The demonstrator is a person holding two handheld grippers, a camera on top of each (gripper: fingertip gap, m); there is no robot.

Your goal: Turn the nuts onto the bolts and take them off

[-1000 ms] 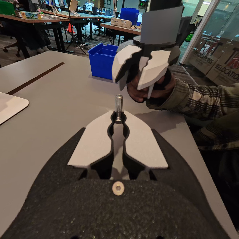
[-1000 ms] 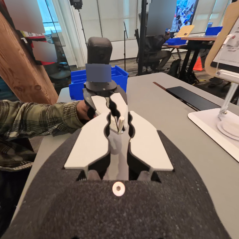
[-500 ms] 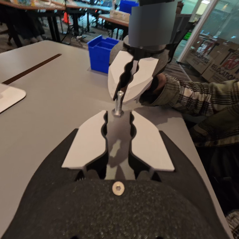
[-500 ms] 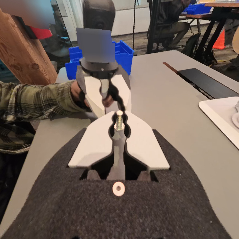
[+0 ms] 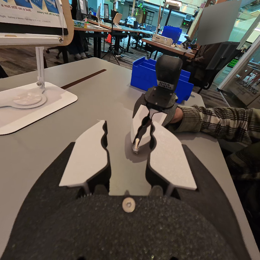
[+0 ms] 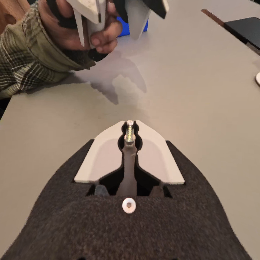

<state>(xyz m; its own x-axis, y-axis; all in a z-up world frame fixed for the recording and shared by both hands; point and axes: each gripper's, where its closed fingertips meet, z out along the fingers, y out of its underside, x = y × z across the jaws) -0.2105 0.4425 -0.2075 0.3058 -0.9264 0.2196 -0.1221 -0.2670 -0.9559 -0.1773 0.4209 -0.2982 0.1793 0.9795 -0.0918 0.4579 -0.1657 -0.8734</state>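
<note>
A silver bolt [image 6: 129, 131] with a hex nut [image 6: 129, 140] low on its shank stands between the fingers of my right gripper [image 6: 130, 121], which is shut on it. In the left wrist view the right gripper [image 5: 135, 142] points down at the grey table [image 5: 98, 106], with the bolt [image 5: 135, 145] at its tips, close to the surface. My left gripper [image 5: 127, 123] is open wide and empty, its fingers on either side of the bolt but apart from it. It shows at the top of the right wrist view [image 6: 109, 40], raised in a hand.
A blue bin [image 5: 146, 76] stands at the table's far edge behind the right gripper. A white stand [image 5: 35, 98] with a board sits at the left. A dark slot [image 5: 84, 78] runs across the table. A plaid sleeve [image 5: 225, 123] lies along the right edge. Tip to tip, the grippers are about 10 cm apart.
My left gripper let go of the bolt, opened wide and drew back. My right gripper came down over the bolt and shut on it.
</note>
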